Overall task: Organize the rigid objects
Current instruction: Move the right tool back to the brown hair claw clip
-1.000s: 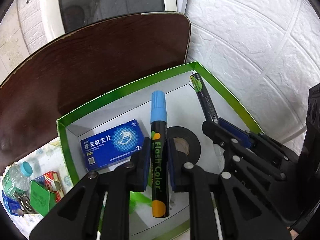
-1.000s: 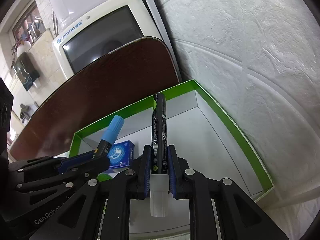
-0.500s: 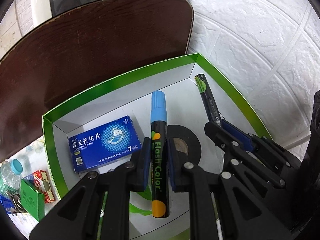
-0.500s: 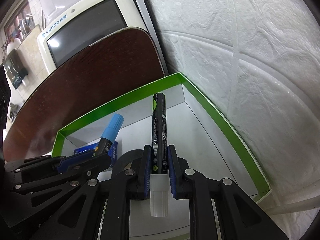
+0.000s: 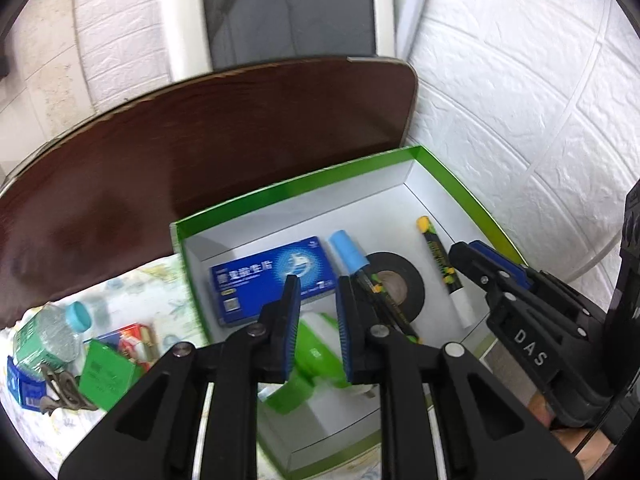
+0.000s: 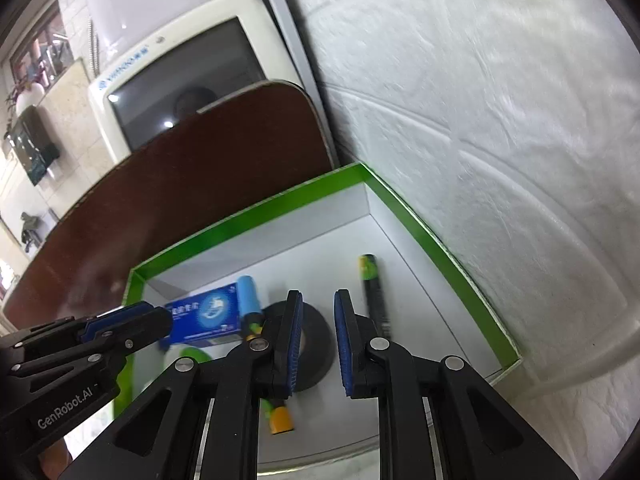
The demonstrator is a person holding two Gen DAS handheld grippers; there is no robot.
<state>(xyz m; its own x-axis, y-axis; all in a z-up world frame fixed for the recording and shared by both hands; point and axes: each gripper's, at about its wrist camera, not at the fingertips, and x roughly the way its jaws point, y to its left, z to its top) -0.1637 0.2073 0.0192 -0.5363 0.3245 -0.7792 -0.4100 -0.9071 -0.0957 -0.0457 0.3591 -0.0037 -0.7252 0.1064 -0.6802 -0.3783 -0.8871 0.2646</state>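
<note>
A green-rimmed white box [image 5: 288, 190] [image 6: 256, 216] holds a blue medicine box [image 5: 268, 276] [image 6: 204, 312], a black tape roll [image 5: 408, 280] [image 6: 320, 360] and two markers. The blue-capped marker [image 5: 348, 254] [image 6: 248, 294] lies slanted across the tape roll. Beside the right wall lies the black marker [image 5: 438, 256] [image 6: 372, 284]. My left gripper [image 5: 318, 280] hovers over the box's near side; its pads stand close together and grip nothing. Further right, my right gripper [image 6: 317, 294] hangs above the tape roll, jaws equally narrow and bare.
A dark brown board [image 5: 200, 140] leans behind the box, a white screen unit [image 5: 288, 16] behind that. A white brick-pattern wall [image 5: 520, 100] runs along the right. Left of the box, on patterned cloth, lie a plastic bottle [image 5: 48, 336], a small green carton [image 5: 108, 372] and a red packet [image 5: 132, 334].
Both markers were clamped between the pads before; now they lie in the box and neither gripper holds anything. The left gripper has drawn back and up, showing more of the screen unit.
</note>
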